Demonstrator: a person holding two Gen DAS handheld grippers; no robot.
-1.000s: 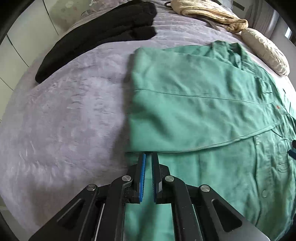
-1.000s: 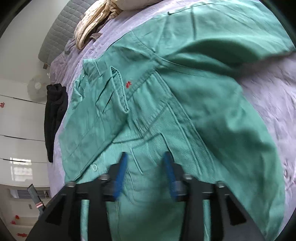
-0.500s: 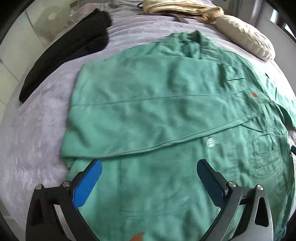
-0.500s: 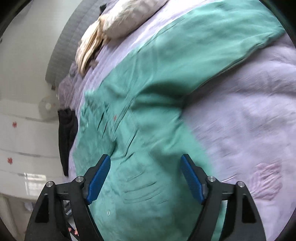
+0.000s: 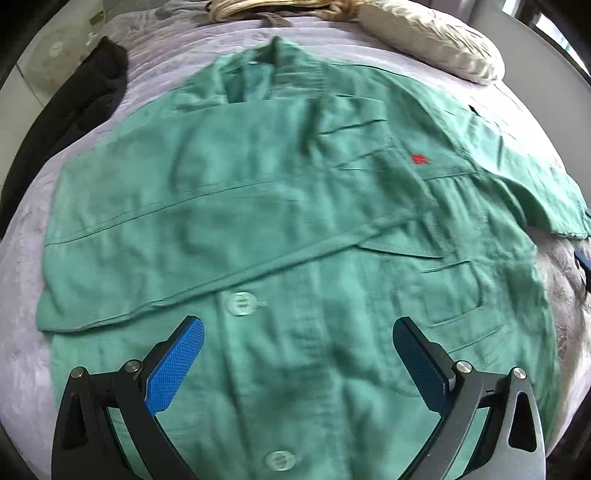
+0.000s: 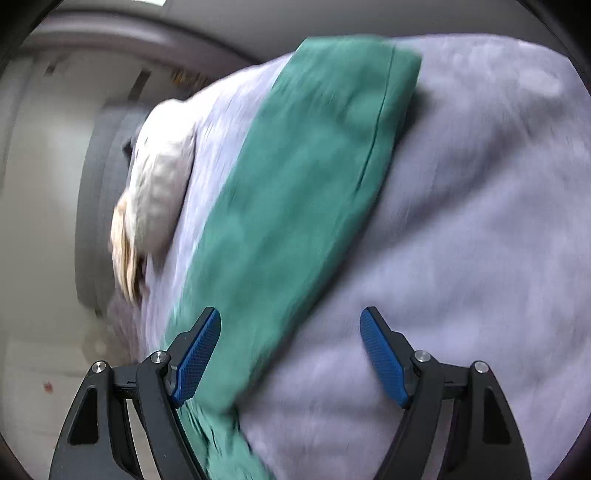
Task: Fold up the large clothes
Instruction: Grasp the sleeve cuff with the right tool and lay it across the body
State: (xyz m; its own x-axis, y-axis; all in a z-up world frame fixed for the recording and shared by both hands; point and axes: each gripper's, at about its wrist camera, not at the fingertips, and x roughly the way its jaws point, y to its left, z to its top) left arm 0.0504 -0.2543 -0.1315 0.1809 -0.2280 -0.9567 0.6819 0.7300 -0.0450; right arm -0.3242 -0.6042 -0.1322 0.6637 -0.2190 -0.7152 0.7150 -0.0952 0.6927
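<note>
A large green button shirt (image 5: 280, 206) lies flat on a lilac bed cover (image 5: 22, 280), collar at the far end. Its left sleeve is folded across the chest. My left gripper (image 5: 295, 354) is open and empty, above the shirt's button placket near the hem. In the right wrist view the shirt's other sleeve (image 6: 306, 177) lies stretched out over the cover. My right gripper (image 6: 290, 350) is open and empty, above the near part of that sleeve and the cover (image 6: 480, 221). This view is blurred.
A black garment (image 5: 74, 107) lies at the left of the bed. A cream pillow (image 5: 432, 40) and a beige bundle (image 5: 258, 5) lie at the far end; the pillow also shows in the right wrist view (image 6: 159, 184). A grey headboard (image 6: 92, 206) stands behind.
My left gripper opened and moved right over the shirt's middle. My right gripper opened wider and swung right, from the shirt's body to the outstretched sleeve.
</note>
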